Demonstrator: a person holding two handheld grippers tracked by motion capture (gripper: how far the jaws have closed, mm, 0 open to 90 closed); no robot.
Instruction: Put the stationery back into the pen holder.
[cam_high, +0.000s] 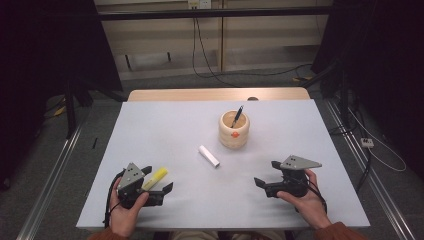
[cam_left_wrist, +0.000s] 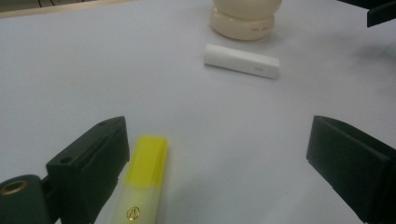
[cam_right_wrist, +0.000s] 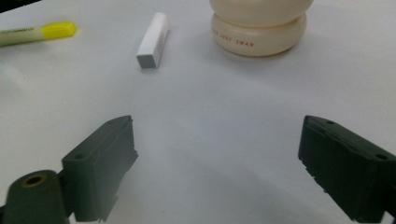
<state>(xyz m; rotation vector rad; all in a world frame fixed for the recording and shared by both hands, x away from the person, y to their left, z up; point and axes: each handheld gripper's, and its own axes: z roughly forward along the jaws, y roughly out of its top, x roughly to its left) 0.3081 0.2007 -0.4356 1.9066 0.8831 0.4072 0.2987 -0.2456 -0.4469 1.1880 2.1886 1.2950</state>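
Yellow highlighter (cam_high: 155, 177), cap toward cup (cam_high: 234, 130)

On my table (cam_high: 150, 130), the cup (cam_high: 234, 131) stands at the centre towards the far edge, a pen (cam_high: 237, 116) upright in it. The block (cam_high: 209, 156) lies just before it, to its left. The marker (cam_high: 154, 178) lies near-left, between my left gripper's (cam_high: 159, 179) parted jaws. My right gripper (cam_high: 268, 173) rests near-right.

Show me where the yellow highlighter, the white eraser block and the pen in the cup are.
yellow highlighter (cam_left_wrist: 145, 163), left gripper view, on its cap.
white eraser block (cam_right_wrist: 154, 40), right gripper view, mid-length on its top face.
pen (cam_high: 237, 116), high view, on its dark barrel above the cup rim.
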